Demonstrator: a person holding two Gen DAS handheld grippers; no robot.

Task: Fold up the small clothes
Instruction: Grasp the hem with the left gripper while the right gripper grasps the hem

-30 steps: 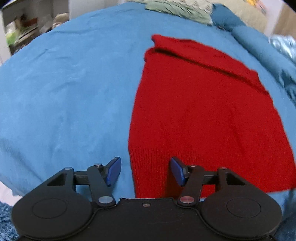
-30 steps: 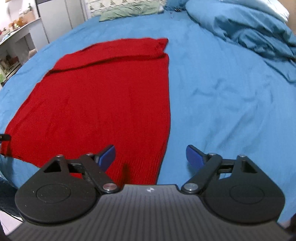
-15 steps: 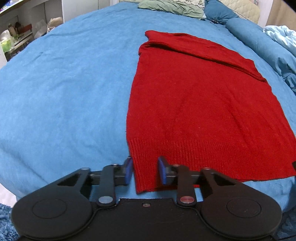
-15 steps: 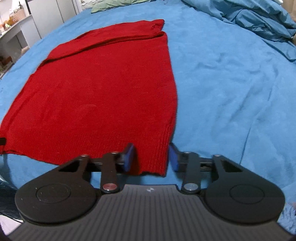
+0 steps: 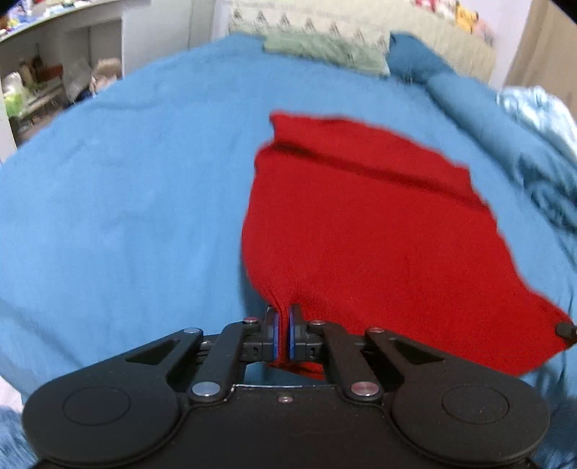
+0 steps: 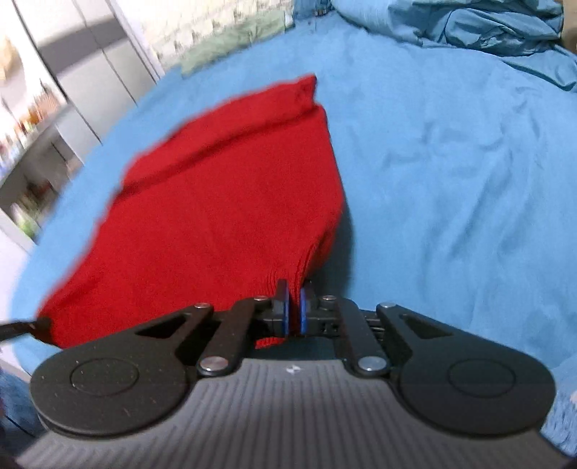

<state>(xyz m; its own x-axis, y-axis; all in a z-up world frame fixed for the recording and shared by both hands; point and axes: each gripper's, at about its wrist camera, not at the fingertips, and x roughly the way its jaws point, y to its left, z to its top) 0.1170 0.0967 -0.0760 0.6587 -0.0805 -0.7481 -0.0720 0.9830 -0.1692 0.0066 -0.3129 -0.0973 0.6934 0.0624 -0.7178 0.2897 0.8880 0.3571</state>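
A red knitted sweater [image 5: 378,231] lies on a blue bedsheet [image 5: 126,216], its sleeves folded across the far end. My left gripper [image 5: 283,317] is shut on the sweater's near left hem corner, which is lifted off the sheet. In the right wrist view the same sweater [image 6: 223,202] rises toward my right gripper [image 6: 294,299], shut on the near right hem corner. The hem hangs stretched between the two grippers. The other gripper's tip shows at each view's edge [image 5: 564,329] [image 6: 21,326].
A rumpled blue duvet [image 6: 487,32] lies at the far right of the bed. Green and blue pillows [image 5: 324,50] sit at the head. Shelves with small items [image 5: 32,90] stand off the bed's left side, beside grey cupboards [image 6: 90,90].
Both grippers went from open around the hem corners to shut on them. Both then rose, pulling the sweater's near edge up off the sheet.
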